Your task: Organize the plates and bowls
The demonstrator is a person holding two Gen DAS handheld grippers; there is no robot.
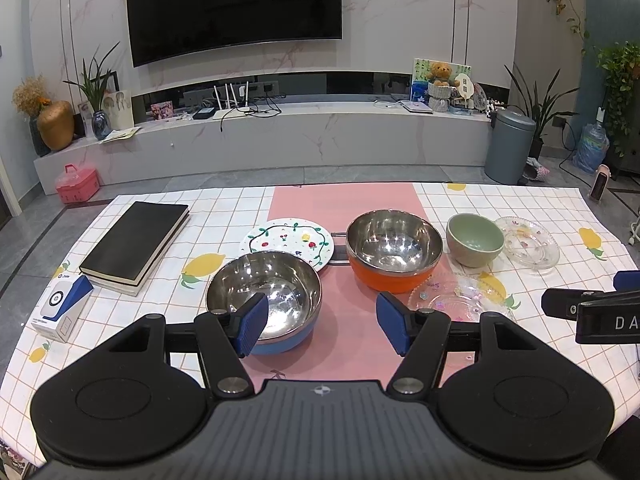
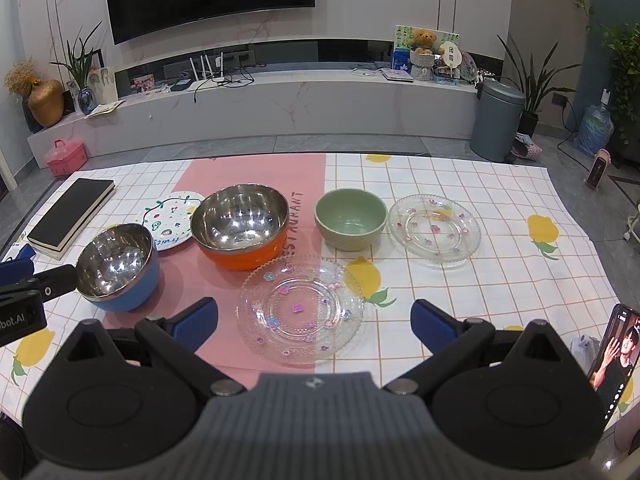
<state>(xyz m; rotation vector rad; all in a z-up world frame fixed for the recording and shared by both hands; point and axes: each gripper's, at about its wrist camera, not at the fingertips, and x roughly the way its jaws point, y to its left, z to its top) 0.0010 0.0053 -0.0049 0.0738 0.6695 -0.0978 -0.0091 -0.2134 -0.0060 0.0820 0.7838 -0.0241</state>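
On the table stand a blue steel bowl [image 1: 266,300] [image 2: 118,266], an orange steel bowl [image 1: 394,250] [image 2: 242,226] and a green bowl [image 1: 474,244] [image 2: 349,218]. A white painted plate [image 1: 288,242] [image 2: 172,220] lies behind the blue bowl. Two clear glass plates lie flat: one near [image 1: 456,296] [image 2: 300,308], one far right [image 1: 528,242] [image 2: 434,230]. My left gripper [image 1: 320,320] is open, just short of the blue bowl, its left pad by the bowl's near rim. My right gripper [image 2: 314,326] is open over the near glass plate, holding nothing.
A black book [image 1: 136,240] [image 2: 72,216] and a white and blue box [image 1: 64,308] lie at the table's left. A phone [image 2: 612,356] stands at the right edge. A pink runner [image 1: 344,204] crosses the checked cloth. Beyond the table: TV bench, grey bin [image 1: 508,144].
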